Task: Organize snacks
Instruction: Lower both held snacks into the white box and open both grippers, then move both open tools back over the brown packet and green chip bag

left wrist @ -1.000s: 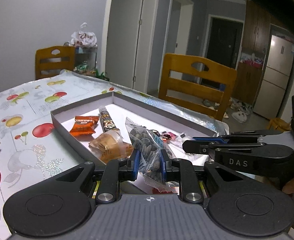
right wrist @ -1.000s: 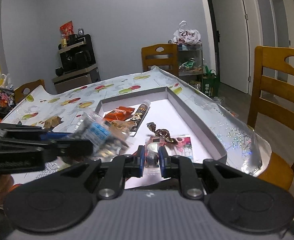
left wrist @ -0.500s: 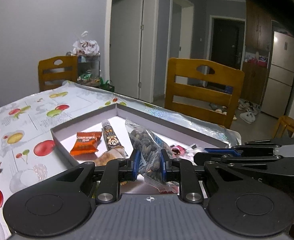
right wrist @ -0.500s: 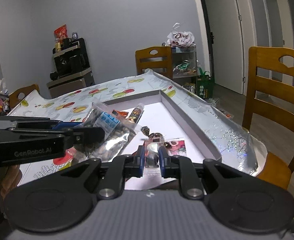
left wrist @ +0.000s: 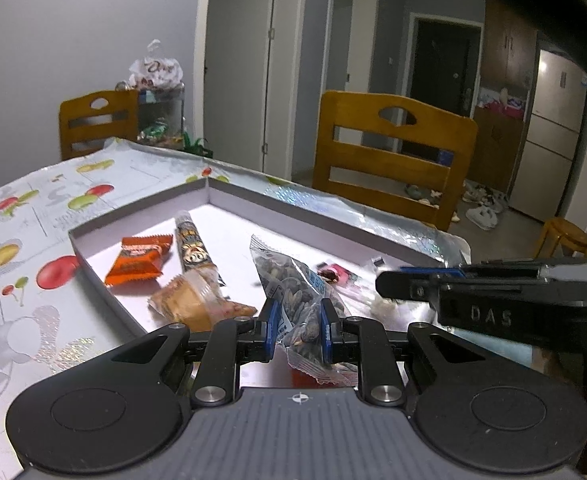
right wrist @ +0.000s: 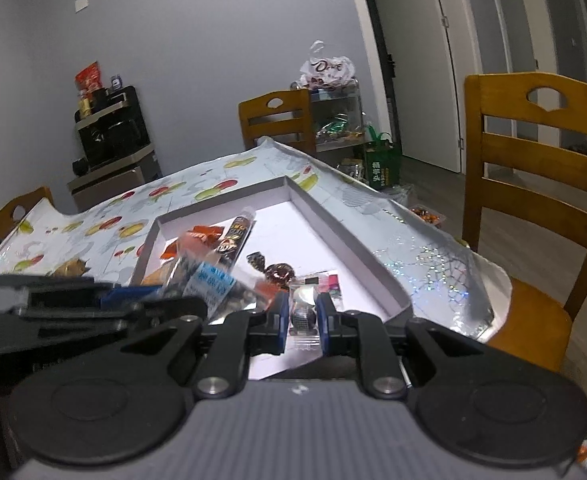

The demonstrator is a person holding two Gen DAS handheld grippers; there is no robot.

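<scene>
**Snack sorting in progress: two packets in hand, five items already in the tray**

Dining room, dim light; fruit-print tablecloth point(left wrist: 33, 216) covers the table, with a shallow grey-walled tray point(left wrist: 277, 205) laid on it.

Nearest, the left gripper point(left wrist: 296, 330) is clamped on a clear packet of sunflower seeds point(left wrist: 301, 300), which stands upright between the blue pads over the tray's near edge. The right gripper point(right wrist: 300, 320) is closed on a small clear-wrapped sweet point(right wrist: 303, 312), likewise held at the near end of the tray. Neither packet is set down yet.

Next out, inside the tray: a clear-wrapped tan pastry point(left wrist: 189, 300) near the left wall, a pink-labelled packet point(right wrist: 330, 283) on the right side, and a dark foil-wrapped candy point(right wrist: 273, 270) toward the middle. Beyond these lie an orange wrapper point(left wrist: 139, 258) and a long dark tube-shaped snack point(left wrist: 191, 244), side by side.

Outside the tray, a gold-brown wrapped item point(right wrist: 69, 269) remains on the cloth to the left. Whether it belongs to the task cannot be told.

Farthest, two wooden chairs point(left wrist: 389, 160) and a cart of bagged sweets point(right wrist: 327, 68) stand against the wall.

Judgement: roughly midway or later. Remaining work is placing both held packets, then collecting any stray on the cloth.
</scene>
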